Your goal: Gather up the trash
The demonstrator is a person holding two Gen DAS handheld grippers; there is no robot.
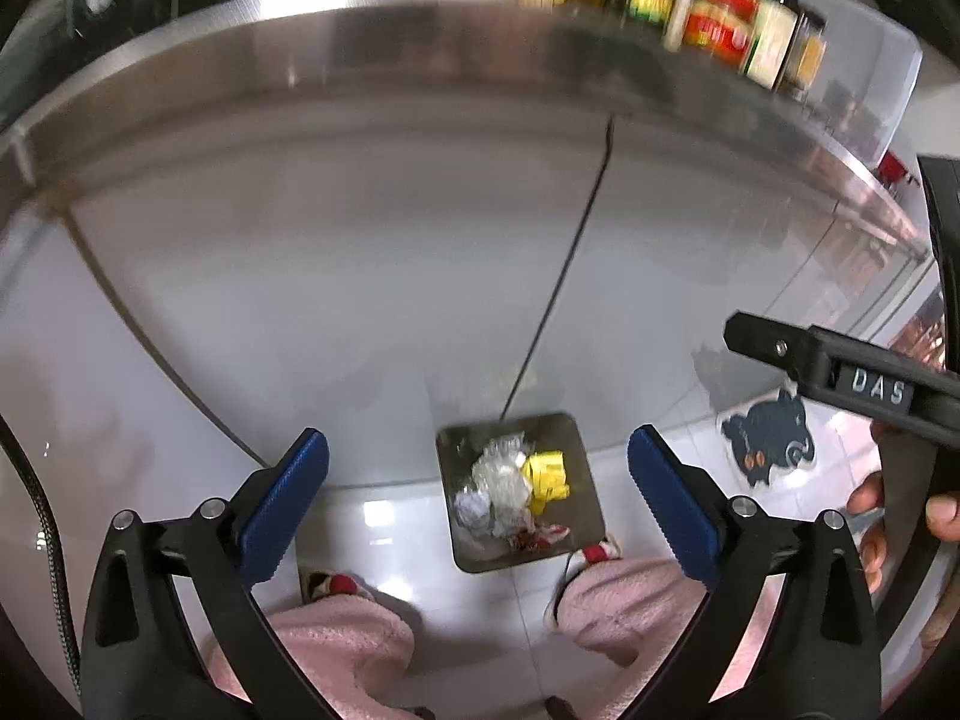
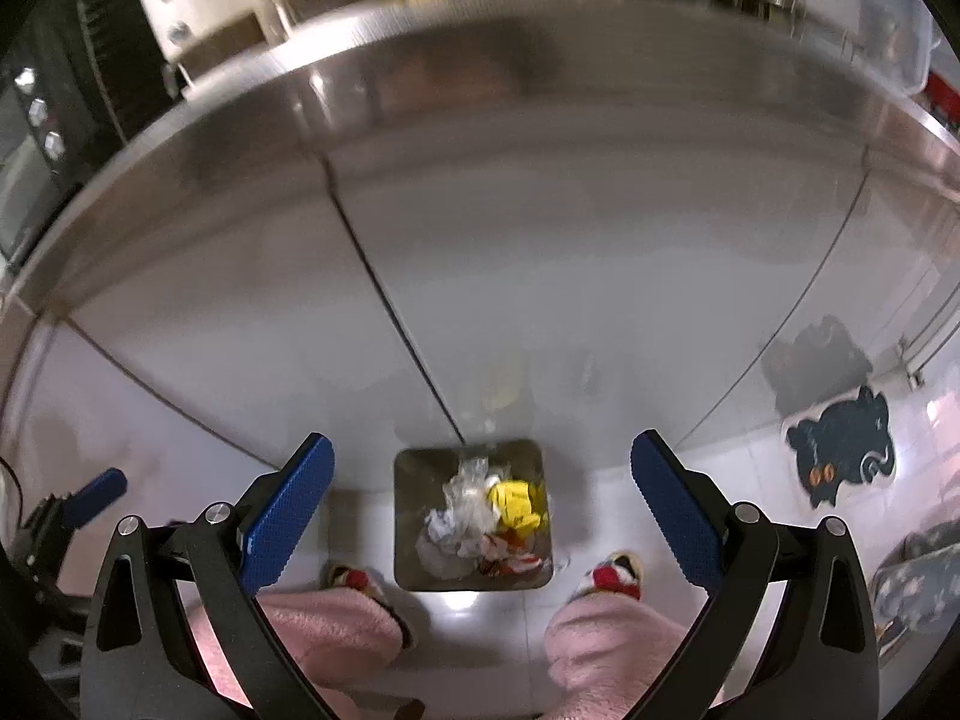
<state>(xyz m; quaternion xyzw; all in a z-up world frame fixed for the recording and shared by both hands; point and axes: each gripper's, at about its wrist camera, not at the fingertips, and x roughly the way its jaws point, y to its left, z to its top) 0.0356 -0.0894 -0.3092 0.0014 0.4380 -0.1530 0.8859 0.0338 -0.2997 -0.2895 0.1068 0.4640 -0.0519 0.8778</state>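
Observation:
A square metal trash bin (image 1: 581,504) (image 2: 408,516) stands on the white tiled floor against the steel cabinet front. Inside lie crumpled clear plastic (image 1: 501,474) (image 2: 471,495), a yellow wrapper (image 1: 546,474) (image 2: 516,501), white paper and red scraps. My left gripper (image 1: 477,507) hangs high above the bin, blue pads wide apart, nothing between them. My right gripper (image 2: 480,510) is likewise open and empty above the bin; its black body (image 1: 864,378) shows at the right of the left wrist view, held by a hand (image 1: 870,504).
A steel counter edge (image 1: 420,24) (image 2: 540,36) carries bottles and jars (image 1: 726,12) at the back right. A person's pink trouser legs and red-white slippers (image 2: 612,576) flank the bin. A dark animal-shaped mat (image 1: 771,435) (image 2: 840,450) lies on the floor at right.

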